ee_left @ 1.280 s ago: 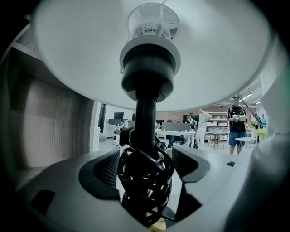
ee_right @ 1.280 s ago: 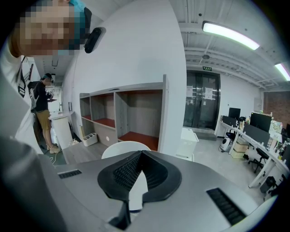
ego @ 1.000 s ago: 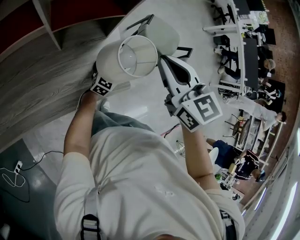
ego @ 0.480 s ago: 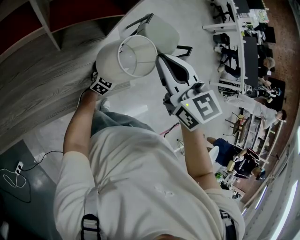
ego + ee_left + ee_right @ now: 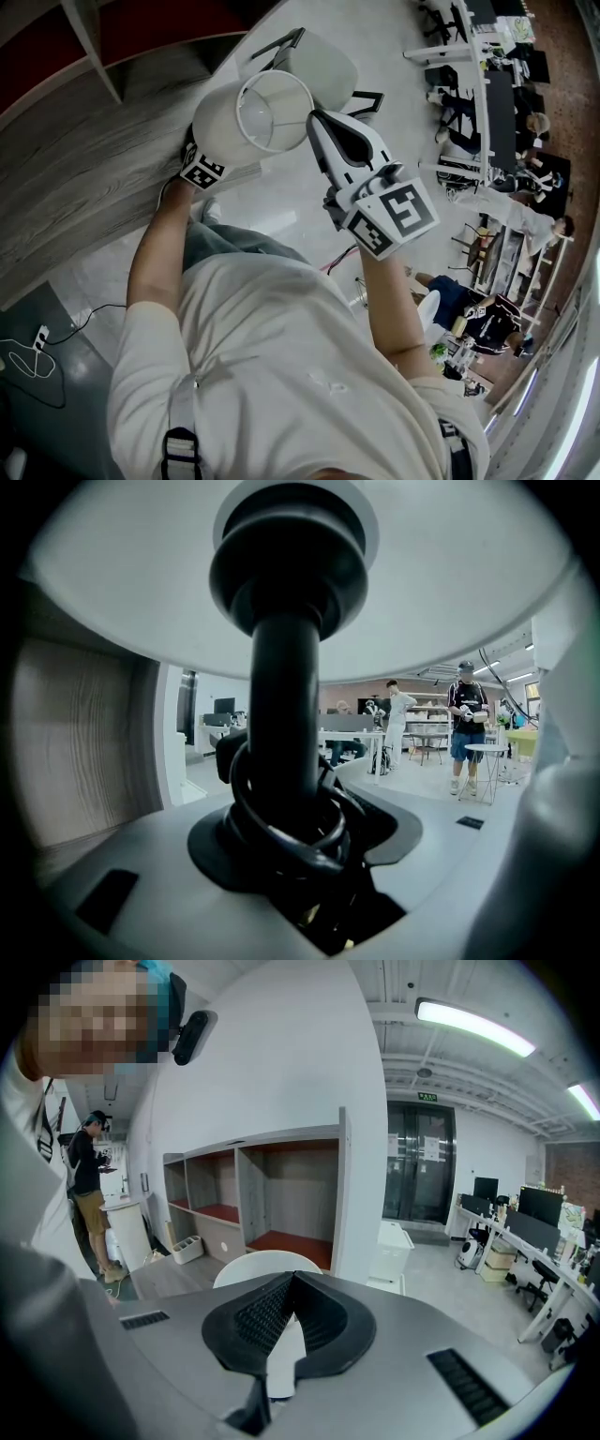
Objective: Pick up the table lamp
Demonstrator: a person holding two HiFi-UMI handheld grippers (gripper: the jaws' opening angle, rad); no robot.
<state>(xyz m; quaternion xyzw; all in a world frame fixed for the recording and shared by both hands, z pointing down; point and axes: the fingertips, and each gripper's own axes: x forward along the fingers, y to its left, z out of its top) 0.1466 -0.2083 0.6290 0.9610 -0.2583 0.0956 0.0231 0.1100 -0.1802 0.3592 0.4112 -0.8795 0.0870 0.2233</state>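
The table lamp has a white drum shade [image 5: 246, 120] and hangs in the air at the upper middle of the head view. Its black stem [image 5: 284, 714], wound with a black cord [image 5: 281, 832], stands between the pads of my left gripper [image 5: 291, 827]. Those jaws are closing on the stem. The shade's underside [image 5: 450, 592] fills the top of the left gripper view. From the head view only the left gripper's marker cube [image 5: 203, 172] shows, below the shade. My right gripper [image 5: 317, 122] is just right of the shade's rim, shut and holding nothing [image 5: 292, 1279].
A grey wooden shelf unit [image 5: 94, 141] lies to the left, with a white chair [image 5: 319, 61] beyond the lamp. Desks with seated people [image 5: 497, 103] line the right side. A cable and power strip [image 5: 33, 342] lie on the floor at lower left. A person stands by the shelves [image 5: 89, 1185].
The gap between the shade's rim and the right gripper's tip has narrowed slightly. Otherwise the lamp and both hands look the same.
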